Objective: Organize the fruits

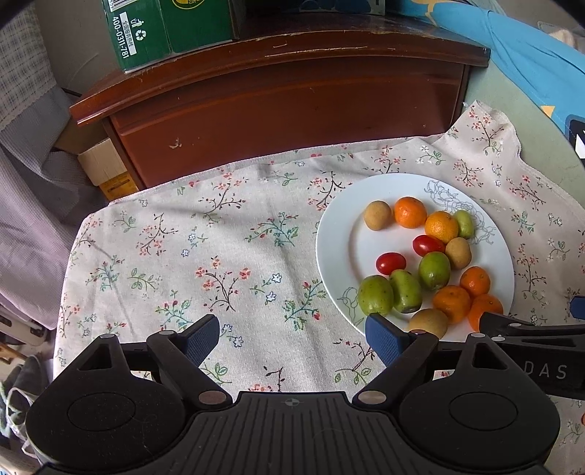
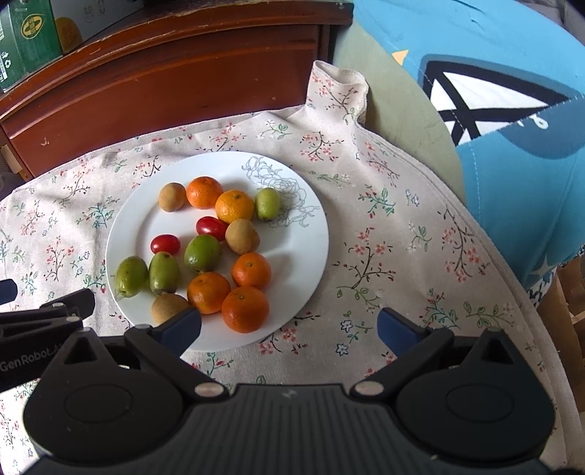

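A white plate (image 1: 336, 252) (image 2: 303, 241) on a floral cloth holds several fruits. Among them are orange tangerines (image 1: 410, 212) (image 2: 245, 308), green kiwi berries (image 1: 375, 295) (image 2: 202, 253), brown kiwis (image 1: 377, 215) (image 2: 242, 236) and two red cherry tomatoes (image 1: 390, 263) (image 2: 165, 244). My left gripper (image 1: 294, 338) hangs open over the bare cloth left of the plate, its right finger (image 1: 384, 338) by the plate's near rim. My right gripper (image 2: 289, 329) stands open over the plate's near edge, nothing between its fingers. Each gripper's side shows at the edge of the other's view.
The floral cloth (image 1: 219, 263) (image 2: 402, 255) covers a small table. Behind it stands a dark wooden cabinet (image 1: 285, 102) (image 2: 164, 73) with a green carton (image 1: 153, 33) on top. A blue cushion (image 2: 493, 91) lies at the right. Boxes and fabric crowd the left side.
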Tool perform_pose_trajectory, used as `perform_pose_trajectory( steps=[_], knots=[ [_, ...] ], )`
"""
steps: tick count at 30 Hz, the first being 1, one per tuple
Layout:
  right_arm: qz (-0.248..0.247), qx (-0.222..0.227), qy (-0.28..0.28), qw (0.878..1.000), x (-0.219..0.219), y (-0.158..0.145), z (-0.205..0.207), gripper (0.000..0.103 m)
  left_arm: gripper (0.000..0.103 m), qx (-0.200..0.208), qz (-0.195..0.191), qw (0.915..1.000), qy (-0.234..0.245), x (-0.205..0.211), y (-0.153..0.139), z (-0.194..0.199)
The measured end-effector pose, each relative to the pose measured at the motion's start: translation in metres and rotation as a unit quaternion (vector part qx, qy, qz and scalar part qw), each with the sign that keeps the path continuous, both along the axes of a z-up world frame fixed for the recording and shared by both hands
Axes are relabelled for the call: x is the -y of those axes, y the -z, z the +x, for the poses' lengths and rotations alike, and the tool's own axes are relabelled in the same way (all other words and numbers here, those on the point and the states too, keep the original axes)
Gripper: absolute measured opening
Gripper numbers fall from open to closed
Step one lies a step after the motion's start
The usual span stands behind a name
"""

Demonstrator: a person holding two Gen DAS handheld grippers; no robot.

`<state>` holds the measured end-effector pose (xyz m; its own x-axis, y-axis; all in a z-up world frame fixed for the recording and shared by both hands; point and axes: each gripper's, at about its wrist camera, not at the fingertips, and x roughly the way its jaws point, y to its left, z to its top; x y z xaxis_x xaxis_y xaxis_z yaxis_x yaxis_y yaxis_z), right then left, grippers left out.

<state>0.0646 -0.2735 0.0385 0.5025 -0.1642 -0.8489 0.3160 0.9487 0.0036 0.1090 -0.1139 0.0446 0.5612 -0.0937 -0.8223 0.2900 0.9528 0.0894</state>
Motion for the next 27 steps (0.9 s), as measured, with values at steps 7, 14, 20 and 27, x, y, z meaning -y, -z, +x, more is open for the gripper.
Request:
perform_pose_trajectory(
  steps=[7,14,20,27],
  knots=[
    [0.003,0.004,-0.002,1.0,-0.0003,-0.0016,-0.0009,0.102,0.089,0.002,0.005,1.0,0.001,0.0009,0.0005,-0.0013],
    [0.004,0.004,0.0,1.0,0.0004,-0.0016,-0.0009,0.102,0.089,0.004,0.006,1.0,0.003,0.0004,-0.0008,-0.0017],
    [0.002,0.007,-0.001,1.0,0.0,-0.0025,-0.002,0.102,0.089,0.006,0.011,0.9999,0.007,0.0016,-0.0007,-0.0033],
    [0.001,0.007,-0.002,1.0,0.0001,-0.0024,-0.0011,0.102,0.089,0.007,0.015,0.9998,0.008,0.0021,0.0015,-0.0036]
  ],
)
